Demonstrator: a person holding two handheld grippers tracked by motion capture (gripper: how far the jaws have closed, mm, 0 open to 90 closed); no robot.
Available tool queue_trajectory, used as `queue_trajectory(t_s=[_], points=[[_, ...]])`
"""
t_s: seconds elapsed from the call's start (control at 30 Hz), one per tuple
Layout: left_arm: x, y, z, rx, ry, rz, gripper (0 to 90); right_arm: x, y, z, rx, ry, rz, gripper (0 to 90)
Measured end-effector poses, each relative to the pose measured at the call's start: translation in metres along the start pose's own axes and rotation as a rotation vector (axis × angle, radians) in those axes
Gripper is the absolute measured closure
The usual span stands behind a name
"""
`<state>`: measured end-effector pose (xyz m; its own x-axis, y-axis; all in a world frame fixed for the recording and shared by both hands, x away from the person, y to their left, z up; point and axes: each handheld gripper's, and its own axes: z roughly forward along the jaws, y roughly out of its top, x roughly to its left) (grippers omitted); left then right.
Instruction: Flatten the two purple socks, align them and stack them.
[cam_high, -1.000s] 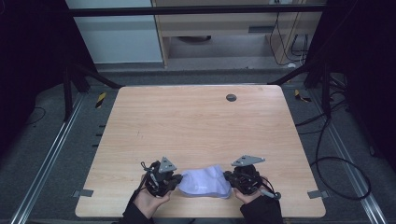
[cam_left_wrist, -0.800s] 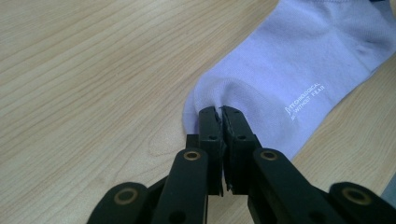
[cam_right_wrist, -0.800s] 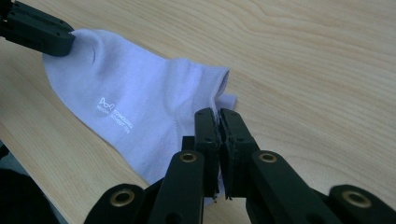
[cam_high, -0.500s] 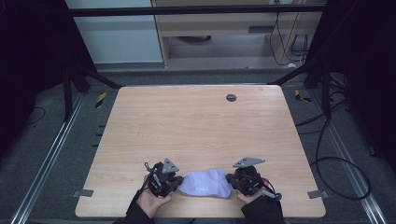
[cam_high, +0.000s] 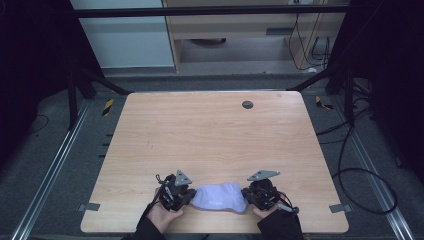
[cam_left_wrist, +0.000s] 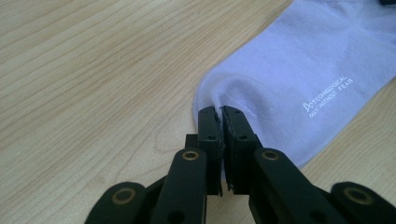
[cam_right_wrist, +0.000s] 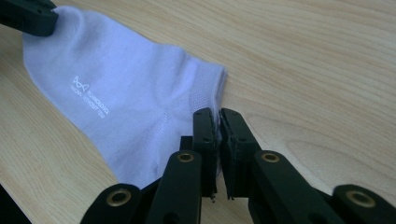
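Observation:
A pale lavender sock (cam_high: 218, 196) with small white print lies stretched flat on the wooden table (cam_high: 210, 135), near its front edge, between my two grippers. In the left gripper view my left gripper (cam_left_wrist: 220, 112) is shut on the rounded toe end of the sock (cam_left_wrist: 289, 70). From above, the left gripper (cam_high: 189, 196) is at the sock's left end and the right gripper (cam_high: 246, 198) at its right end. My right gripper (cam_right_wrist: 218, 114) pinches the ribbed cuff edge of the sock (cam_right_wrist: 126, 93). Its jaws have just been opening slightly, with the fabric still between them.
A round dark grommet (cam_high: 247, 104) sits in the table's far middle. Metal floor rails (cam_high: 50, 170) run along the left side, and cables (cam_high: 360, 175) lie on the floor at the right. Dark frame posts and a cabinet stand beyond the far edge.
The sock was bunched up a little between the grippers and now lies flatter and lower on the table. Both hands have barely shifted.

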<state>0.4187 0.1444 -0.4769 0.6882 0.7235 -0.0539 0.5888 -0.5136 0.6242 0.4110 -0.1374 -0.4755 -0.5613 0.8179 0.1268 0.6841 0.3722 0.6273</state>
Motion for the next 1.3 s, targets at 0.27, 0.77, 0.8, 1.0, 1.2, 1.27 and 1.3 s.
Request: queue_trajectory(t_s=[0.27, 0.77, 0.8, 1.0, 1.2, 1.27, 1.3], points=[[0.003, 0.003, -0.015, -0.092, 0.03, -0.003, 73.4, -0.002, 0.001, -0.01, -0.077, -0.012, -0.009, 74.3], [-0.025, 0.007, 0.017, -0.071, 0.011, 0.101, 84.6, 0.009, -0.006, 0.008, -0.075, 0.08, -0.098, 89.1], [-0.025, 0.006, 0.019, -0.069, 0.012, 0.105, 84.7, 0.009, -0.006, 0.009, -0.062, 0.078, -0.099, 89.8], [-0.024, 0.005, 0.019, -0.073, 0.005, 0.102, 84.8, 0.008, -0.01, 0.014, -0.005, 0.082, -0.095, 90.0], [-0.022, 0.006, 0.016, -0.093, 0.004, 0.094, 80.4, 0.007, -0.009, 0.013, -0.008, 0.088, -0.093, 89.3], [-0.019, 0.007, 0.012, -0.106, -0.003, 0.091, 78.5, 0.007, -0.008, 0.01, -0.029, 0.095, -0.092, 86.9], [-0.018, 0.007, 0.009, -0.121, -0.01, 0.087, 77.5, 0.008, -0.007, 0.008, -0.042, 0.1, -0.09, 85.1]])
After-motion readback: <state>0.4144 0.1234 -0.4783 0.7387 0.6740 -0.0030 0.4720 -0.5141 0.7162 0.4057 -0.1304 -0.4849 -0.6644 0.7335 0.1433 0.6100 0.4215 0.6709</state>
